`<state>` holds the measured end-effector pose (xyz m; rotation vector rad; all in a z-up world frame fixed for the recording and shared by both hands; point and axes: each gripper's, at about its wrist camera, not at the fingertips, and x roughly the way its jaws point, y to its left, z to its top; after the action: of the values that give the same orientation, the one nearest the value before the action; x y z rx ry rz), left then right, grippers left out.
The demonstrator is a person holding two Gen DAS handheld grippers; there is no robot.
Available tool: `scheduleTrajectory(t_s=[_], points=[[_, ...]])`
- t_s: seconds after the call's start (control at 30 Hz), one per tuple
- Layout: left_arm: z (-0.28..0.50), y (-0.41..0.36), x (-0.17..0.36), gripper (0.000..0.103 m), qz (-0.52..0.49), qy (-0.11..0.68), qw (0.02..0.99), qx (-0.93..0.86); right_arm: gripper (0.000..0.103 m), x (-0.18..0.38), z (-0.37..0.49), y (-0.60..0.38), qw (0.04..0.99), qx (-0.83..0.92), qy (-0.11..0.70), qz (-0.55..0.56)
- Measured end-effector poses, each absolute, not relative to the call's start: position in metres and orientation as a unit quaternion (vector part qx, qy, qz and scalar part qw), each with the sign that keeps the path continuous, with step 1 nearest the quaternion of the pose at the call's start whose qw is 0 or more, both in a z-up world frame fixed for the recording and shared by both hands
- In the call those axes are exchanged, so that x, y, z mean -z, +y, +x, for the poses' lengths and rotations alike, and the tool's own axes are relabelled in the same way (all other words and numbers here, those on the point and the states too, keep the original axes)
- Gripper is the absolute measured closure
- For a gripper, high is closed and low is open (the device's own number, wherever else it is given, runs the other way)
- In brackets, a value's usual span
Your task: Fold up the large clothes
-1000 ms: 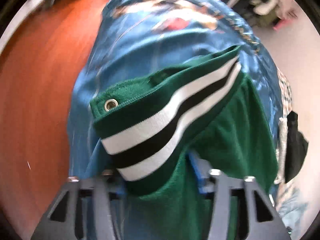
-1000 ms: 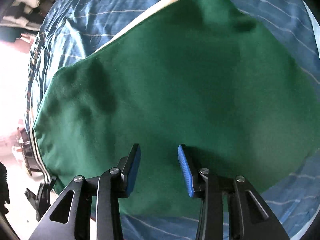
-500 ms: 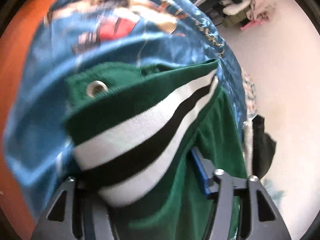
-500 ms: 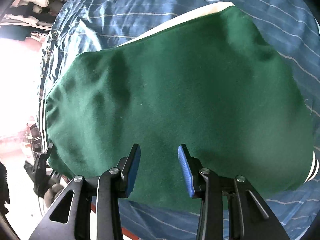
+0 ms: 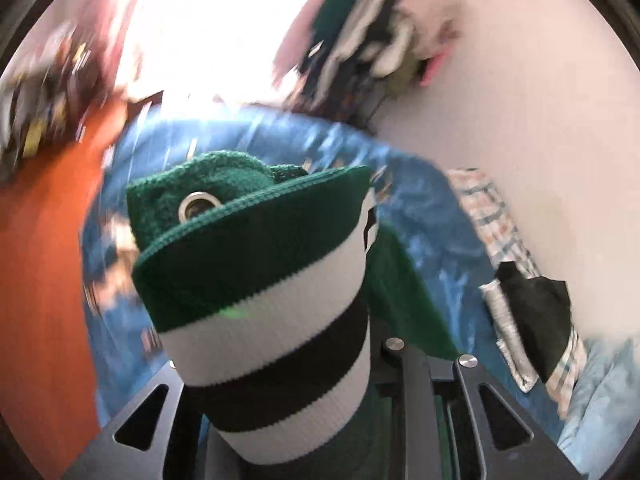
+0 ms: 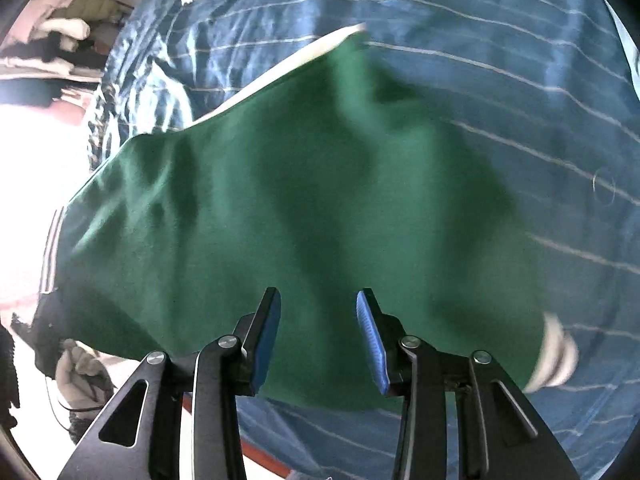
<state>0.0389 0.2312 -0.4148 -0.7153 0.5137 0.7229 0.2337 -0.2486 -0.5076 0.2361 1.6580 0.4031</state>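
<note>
A large green jacket (image 6: pixel 312 216) lies spread on a blue striped bedspread (image 6: pixel 500 92). Its ribbed hem (image 5: pixel 264 304), green with white and black stripes and a metal snap, fills the left wrist view. My left gripper (image 5: pixel 296 412) is shut on that hem and holds it lifted; its fingertips are hidden under the fabric. My right gripper (image 6: pixel 318 336) is open and empty, hovering just above the jacket's near edge. A white cuff (image 6: pixel 556 348) shows at the jacket's lower right.
An orange floor (image 5: pixel 44 264) lies left of the bed. Piled clothes (image 5: pixel 372 36) sit by the pale wall, and a black and checked garment (image 5: pixel 532 304) lies at the right. In the right wrist view, a gloved hand (image 6: pixel 80 376) shows at the lower left.
My left gripper has lifted and tilted up with the hem, so the room now shows beyond the bed. The jacket has shifted under my right gripper, baring its white cuff. The right jaws stayed open.
</note>
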Motion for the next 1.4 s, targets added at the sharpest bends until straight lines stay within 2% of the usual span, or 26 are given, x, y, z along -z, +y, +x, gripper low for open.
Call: scheduleTrajectory(t_s=[0.1, 0.17, 0.33, 0.47, 0.57, 0.63, 0.73, 0.8, 0.87, 0.93, 1.0, 1.07, 1.13, 1.17, 1.3, 1.4], points=[[0.051, 0.203, 0.367, 0.082, -0.247, 0.252, 0.889, -0.291, 0.061, 0.511, 0.223, -0.259, 0.648, -0.169, 0.733, 0.121], [0.067, 0.182, 0.355, 0.082, -0.232, 0.264, 0.903, -0.248, 0.061, 0.515, 0.215, -0.272, 0.645, -0.155, 0.735, 0.136], [0.121, 0.076, 0.353, 0.083, -0.197, 0.307, 0.925, -0.109, 0.061, 0.535, 0.195, -0.316, 0.618, -0.132, 0.740, 0.230], [0.161, -0.018, 0.391, 0.083, -0.230, 0.351, 0.908, 0.007, 0.061, 0.553, 0.176, -0.352, 0.587, -0.128, 0.734, 0.317], [0.181, -0.088, 0.436, 0.083, -0.236, 0.398, 0.884, 0.070, 0.061, 0.554, 0.170, -0.368, 0.586, -0.124, 0.724, 0.342], [0.191, -0.129, 0.475, 0.083, -0.212, 0.439, 0.868, 0.088, 0.061, 0.554, 0.167, -0.380, 0.589, -0.118, 0.724, 0.340], [0.195, -0.148, 0.528, 0.083, -0.207, 0.496, 0.840, 0.075, 0.061, 0.549, 0.165, -0.396, 0.605, -0.091, 0.732, 0.299], [0.195, -0.150, 0.537, 0.082, -0.183, 0.510, 0.838, 0.068, 0.061, 0.545, 0.164, -0.408, 0.614, -0.076, 0.736, 0.273], [0.196, -0.152, 0.529, 0.077, -0.159, 0.526, 0.833, 0.065, 0.057, 0.539, 0.165, -0.422, 0.619, -0.073, 0.732, 0.277], [0.193, -0.164, 0.519, 0.075, -0.131, 0.549, 0.823, 0.066, 0.037, 0.532, 0.166, -0.433, 0.624, -0.071, 0.728, 0.275], [0.192, -0.161, 0.506, 0.071, -0.114, 0.564, 0.815, 0.067, 0.031, 0.522, 0.173, -0.439, 0.633, -0.076, 0.721, 0.272], [0.186, -0.152, 0.487, 0.058, -0.155, 0.545, 0.818, 0.097, 0.030, 0.509, 0.180, -0.439, 0.644, -0.085, 0.711, 0.270], [0.186, -0.144, 0.471, 0.032, -0.189, 0.530, 0.818, 0.124, 0.027, 0.498, 0.186, -0.447, 0.654, -0.096, 0.698, 0.276], [0.186, -0.138, 0.463, 0.026, -0.195, 0.521, 0.821, 0.126, 0.026, 0.491, 0.189, -0.447, 0.659, -0.100, 0.692, 0.277], [0.189, -0.089, 0.433, 0.024, -0.231, 0.497, 0.835, 0.048, 0.025, 0.463, 0.212, -0.426, 0.675, -0.135, 0.660, 0.300], [0.164, -0.028, 0.417, 0.021, -0.198, 0.472, 0.854, -0.091, 0.025, 0.459, 0.238, -0.393, 0.663, -0.181, 0.655, 0.315]])
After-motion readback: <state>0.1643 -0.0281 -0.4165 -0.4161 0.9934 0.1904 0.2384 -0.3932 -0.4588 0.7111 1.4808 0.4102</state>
